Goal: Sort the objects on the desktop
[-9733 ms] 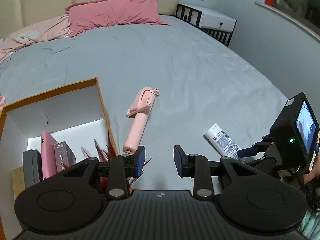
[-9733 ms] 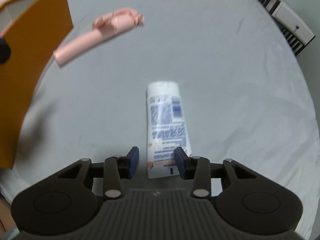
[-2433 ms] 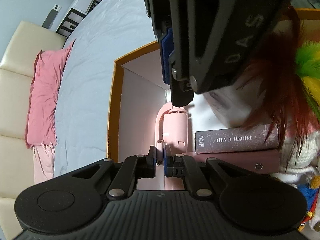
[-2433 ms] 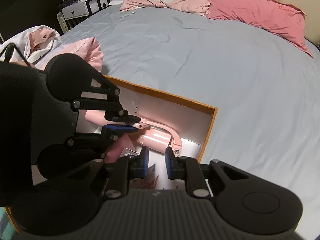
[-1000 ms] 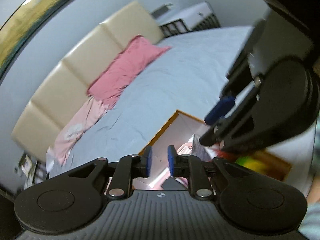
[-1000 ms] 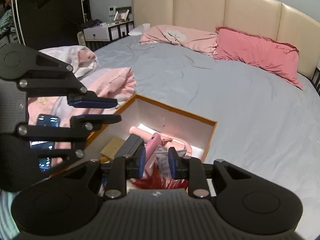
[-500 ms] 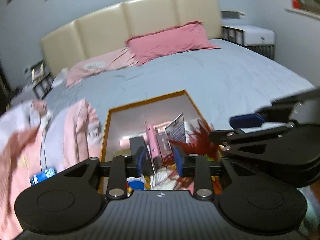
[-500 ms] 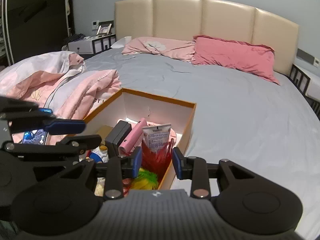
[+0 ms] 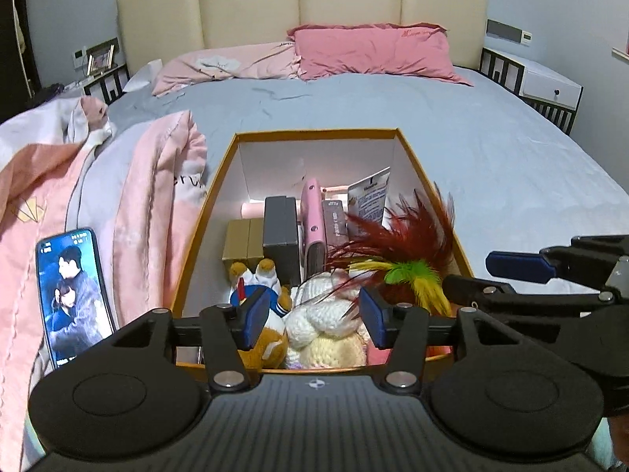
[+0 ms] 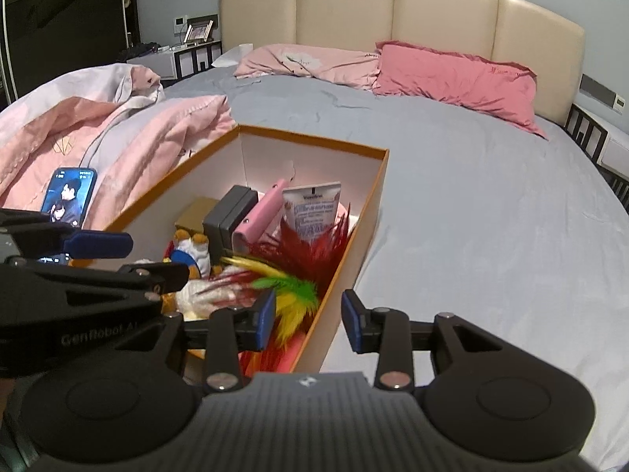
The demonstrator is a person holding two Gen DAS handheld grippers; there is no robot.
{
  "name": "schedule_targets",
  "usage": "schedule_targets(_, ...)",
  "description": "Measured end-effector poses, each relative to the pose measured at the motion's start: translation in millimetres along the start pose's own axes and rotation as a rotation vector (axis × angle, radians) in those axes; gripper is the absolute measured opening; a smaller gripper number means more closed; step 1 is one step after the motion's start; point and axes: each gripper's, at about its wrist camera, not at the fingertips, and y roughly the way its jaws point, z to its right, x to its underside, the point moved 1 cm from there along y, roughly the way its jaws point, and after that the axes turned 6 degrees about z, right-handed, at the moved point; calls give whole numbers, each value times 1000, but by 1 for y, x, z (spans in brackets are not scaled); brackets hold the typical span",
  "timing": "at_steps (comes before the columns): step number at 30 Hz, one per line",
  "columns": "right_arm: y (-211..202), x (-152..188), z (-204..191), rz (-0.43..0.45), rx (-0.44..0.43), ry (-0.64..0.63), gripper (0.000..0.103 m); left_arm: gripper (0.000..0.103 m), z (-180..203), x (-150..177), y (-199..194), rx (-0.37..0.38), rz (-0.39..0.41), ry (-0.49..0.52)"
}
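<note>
Left wrist view: left gripper fingers spread, holding nothing, above the near end of the orange-rimmed white-lined cardboard box on the grey bed. Between the fingers, a cream knitted toy; beyond them, red feathers and an upright white tube.

Right wrist view: right gripper fingers spread, empty, straddling the box's near right wall; tube ahead, inside the box.

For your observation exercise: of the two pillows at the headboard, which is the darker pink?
The right pillow, a deep rose; the left pillow is pale pink with a printed motif.
</note>
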Motion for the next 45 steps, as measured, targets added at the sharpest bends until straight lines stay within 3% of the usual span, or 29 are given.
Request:
schedule_targets(13,13,17,-2,-79,17,42,39,59,-5,13,19,15,-96,-59)
schedule_targets(45,16,28,4,-79,22,101,47,62,3,20,29,-12,-108,-23)
